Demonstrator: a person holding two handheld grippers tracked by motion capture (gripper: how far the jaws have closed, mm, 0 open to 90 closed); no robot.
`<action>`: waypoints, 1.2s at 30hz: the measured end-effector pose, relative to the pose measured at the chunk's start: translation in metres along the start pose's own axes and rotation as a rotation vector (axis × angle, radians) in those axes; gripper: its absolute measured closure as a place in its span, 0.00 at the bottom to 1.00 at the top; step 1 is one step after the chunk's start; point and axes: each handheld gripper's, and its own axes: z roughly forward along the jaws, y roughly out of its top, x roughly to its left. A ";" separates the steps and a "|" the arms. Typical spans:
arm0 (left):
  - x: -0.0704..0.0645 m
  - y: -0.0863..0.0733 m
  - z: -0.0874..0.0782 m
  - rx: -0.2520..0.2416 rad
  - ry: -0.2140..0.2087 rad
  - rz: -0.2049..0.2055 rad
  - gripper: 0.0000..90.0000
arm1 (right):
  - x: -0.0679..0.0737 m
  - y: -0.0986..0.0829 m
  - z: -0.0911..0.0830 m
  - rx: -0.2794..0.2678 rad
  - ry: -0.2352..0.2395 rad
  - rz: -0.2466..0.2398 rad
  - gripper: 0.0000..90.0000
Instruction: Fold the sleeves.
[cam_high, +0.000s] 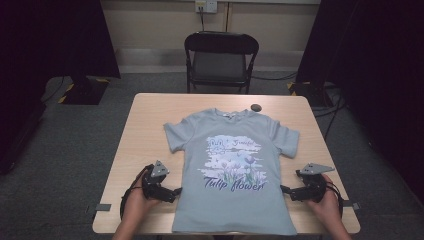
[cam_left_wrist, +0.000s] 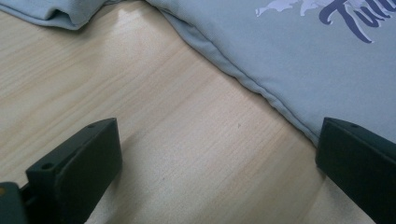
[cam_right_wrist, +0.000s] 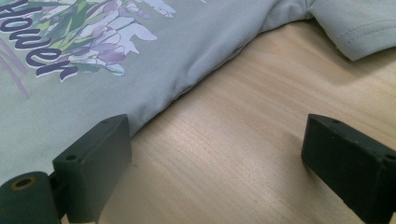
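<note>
A light blue T-shirt (cam_high: 234, 170) lies flat and face up on the wooden table (cam_high: 145, 125), printed with flowers and "Tulip flower". My left gripper (cam_high: 176, 193) rests low at the shirt's left side seam, open, with bare wood between its jaws and the shirt edge (cam_left_wrist: 261, 88) just ahead. My right gripper (cam_high: 283, 190) sits at the shirt's right side seam, open too, with the hem edge (cam_right_wrist: 187, 88) close to one jaw and a sleeve (cam_right_wrist: 359, 28) farther off.
A small dark round object (cam_high: 256, 107) lies on the table beyond the collar. A black folding chair (cam_high: 220, 60) stands behind the table's far edge. Bare wood (cam_high: 145, 145) flanks the shirt on both sides.
</note>
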 end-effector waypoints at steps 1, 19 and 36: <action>0.000 0.000 0.000 0.000 0.000 0.000 0.00 | 0.000 0.000 0.000 -0.002 0.002 -0.002 0.09; 0.000 0.000 0.000 0.000 0.000 0.000 0.00 | -0.024 0.016 -0.013 -0.065 0.004 0.073 0.20; 0.000 0.000 0.000 -0.001 -0.001 -0.001 0.00 | -0.061 0.040 0.010 -0.071 -0.058 0.116 0.24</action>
